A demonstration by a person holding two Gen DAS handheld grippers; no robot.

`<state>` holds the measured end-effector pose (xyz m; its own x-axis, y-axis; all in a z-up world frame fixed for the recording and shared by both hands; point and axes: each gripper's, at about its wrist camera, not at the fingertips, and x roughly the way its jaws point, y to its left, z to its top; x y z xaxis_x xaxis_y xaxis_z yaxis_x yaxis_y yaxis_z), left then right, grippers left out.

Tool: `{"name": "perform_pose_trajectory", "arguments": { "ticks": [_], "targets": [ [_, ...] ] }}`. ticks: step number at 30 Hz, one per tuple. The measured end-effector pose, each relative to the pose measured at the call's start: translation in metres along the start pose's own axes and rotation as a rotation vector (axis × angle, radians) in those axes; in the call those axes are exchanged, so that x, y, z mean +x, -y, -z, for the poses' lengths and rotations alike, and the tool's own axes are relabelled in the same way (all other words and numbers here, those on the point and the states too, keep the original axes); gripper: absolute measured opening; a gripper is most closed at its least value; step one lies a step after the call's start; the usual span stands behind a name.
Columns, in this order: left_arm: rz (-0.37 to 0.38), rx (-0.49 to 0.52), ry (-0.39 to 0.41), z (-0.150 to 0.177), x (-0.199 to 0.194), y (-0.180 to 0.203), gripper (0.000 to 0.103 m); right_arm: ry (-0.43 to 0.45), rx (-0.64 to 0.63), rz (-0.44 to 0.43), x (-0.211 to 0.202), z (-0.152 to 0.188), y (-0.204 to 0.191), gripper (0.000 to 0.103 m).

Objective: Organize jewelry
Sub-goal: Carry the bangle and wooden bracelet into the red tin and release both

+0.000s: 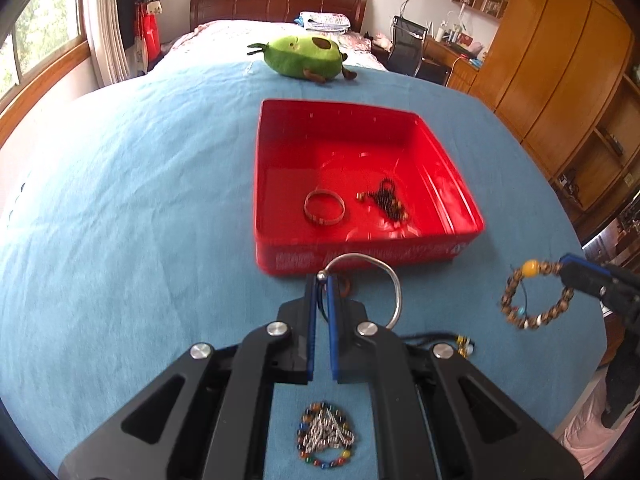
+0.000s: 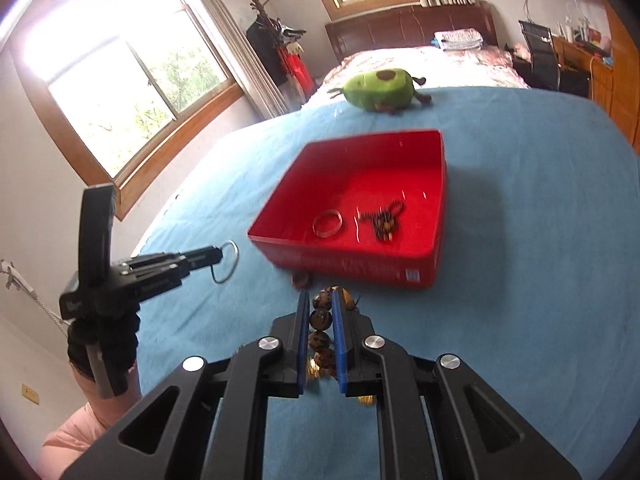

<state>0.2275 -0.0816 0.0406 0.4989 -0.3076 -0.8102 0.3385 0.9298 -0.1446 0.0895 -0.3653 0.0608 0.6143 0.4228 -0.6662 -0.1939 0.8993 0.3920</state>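
Observation:
My left gripper (image 1: 323, 280) is shut on a silver bangle (image 1: 394, 280) and holds it above the blue cloth, just in front of the red box (image 1: 280, 256). It also shows in the right wrist view (image 2: 216, 258) with the bangle (image 2: 234, 258). My right gripper (image 2: 322, 300) is shut on a brown bead bracelet (image 2: 322, 318), seen hanging in the left wrist view (image 1: 532, 300). Inside the red box (image 2: 400, 272) lie a silver ring bracelet (image 1: 324, 208) and a dark bead chain (image 1: 388, 200).
A multicoloured bead bracelet with a silver chain (image 1: 326, 434) lies on the blue cloth (image 1: 140, 220) under my left gripper. A dark cord with gold beads (image 1: 460, 344) lies to its right. A green avocado plush (image 1: 306, 56) sits beyond the box.

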Motion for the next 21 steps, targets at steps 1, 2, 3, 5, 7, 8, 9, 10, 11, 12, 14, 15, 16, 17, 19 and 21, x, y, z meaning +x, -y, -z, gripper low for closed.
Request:
{"name": "perform_pose_trajectory", "arguments": {
  "ticks": [1,2,3,5,7,8,9,10,11,12,14,15,16,17,19,21],
  "targets": [
    [0.0,-0.001,0.002,-0.006,0.002,0.001,0.003,0.009,-0.002,-0.001,0.001,-0.009,-0.001,0.011],
    [0.001,-0.002,0.003,-0.011,0.004,0.001,0.003,0.021,-0.006,-0.002,0.003,-0.02,-0.001,0.011],
    [0.0,-0.002,0.004,-0.016,0.006,0.002,0.003,0.028,-0.006,-0.004,0.005,-0.027,-0.001,0.011],
    [-0.003,-0.006,0.008,-0.028,0.013,0.002,0.003,0.037,-0.004,-0.007,0.016,-0.045,0.001,0.011],
    [-0.003,-0.015,0.009,-0.038,0.021,0.002,0.004,0.042,-0.004,-0.006,0.028,-0.057,0.001,0.011],
    [-0.005,-0.02,0.012,-0.044,0.025,0.001,0.004,0.043,-0.001,-0.004,0.035,-0.062,0.003,0.011],
    [-0.006,-0.026,0.012,-0.048,0.03,-0.001,0.004,0.041,0.0,0.002,0.045,-0.068,0.005,0.011],
    [-0.006,-0.03,0.01,-0.054,0.037,-0.002,0.004,0.038,0.002,0.007,0.056,-0.073,0.007,0.011],
    [-0.005,-0.03,0.006,-0.057,0.042,-0.003,0.004,0.03,0.005,0.012,0.067,-0.078,0.01,0.011],
    [-0.004,-0.033,0.001,-0.061,0.048,-0.005,0.004,0.023,0.008,0.017,0.074,-0.079,0.012,0.011],
    [-0.011,-0.036,-0.016,-0.068,0.064,-0.007,0.004,0.004,0.019,0.028,0.097,-0.083,0.019,0.011],
    [-0.013,-0.034,-0.025,-0.071,0.072,-0.008,0.004,-0.003,0.024,0.028,0.104,-0.083,0.022,0.011],
    [-0.014,-0.033,-0.04,-0.074,0.083,-0.009,0.004,-0.009,0.029,0.024,0.111,-0.083,0.025,0.011],
    [-0.017,-0.033,-0.053,-0.075,0.091,-0.01,0.003,-0.017,0.031,0.021,0.119,-0.084,0.029,0.011],
    [-0.025,-0.03,-0.077,-0.078,0.107,-0.011,0.004,-0.039,0.033,0.028,0.132,-0.084,0.034,0.011],
    [-0.03,-0.03,-0.093,-0.081,0.119,-0.012,0.004,-0.053,0.034,0.028,0.144,-0.085,0.039,0.011]
  ]
}}
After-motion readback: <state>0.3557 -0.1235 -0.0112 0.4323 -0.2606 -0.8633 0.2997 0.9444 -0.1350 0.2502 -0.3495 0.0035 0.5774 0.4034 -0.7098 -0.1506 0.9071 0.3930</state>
